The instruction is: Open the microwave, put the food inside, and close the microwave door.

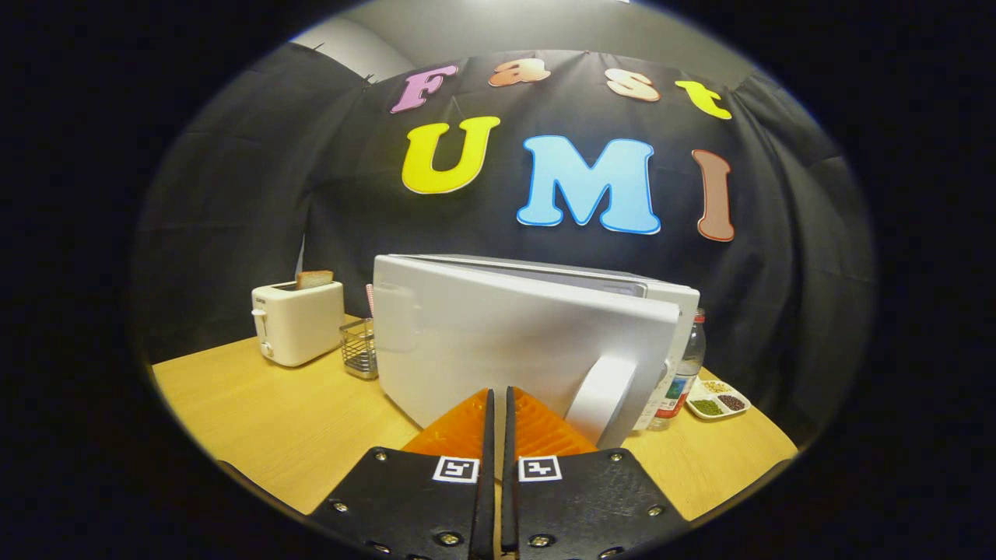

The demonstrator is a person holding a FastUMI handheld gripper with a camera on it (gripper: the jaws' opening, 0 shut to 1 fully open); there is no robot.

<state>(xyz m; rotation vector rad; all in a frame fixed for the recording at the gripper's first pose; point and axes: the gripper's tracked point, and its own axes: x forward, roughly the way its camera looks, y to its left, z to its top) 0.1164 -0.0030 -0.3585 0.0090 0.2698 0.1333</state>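
Wooden table (272,420) is seen bearing the microwave (529,350); the gripper (499,393), closed and empty, is pressed against its door (498,342).

A staged kitchen corner in a recording booth: black cloth (233,218) hangs as the backdrop across the upper frame, and below it a wooden table (296,420) carries a microwave (513,342) at centre, a toaster (298,323) at left, and a bottle (685,373) and snack dish (717,400) at right.
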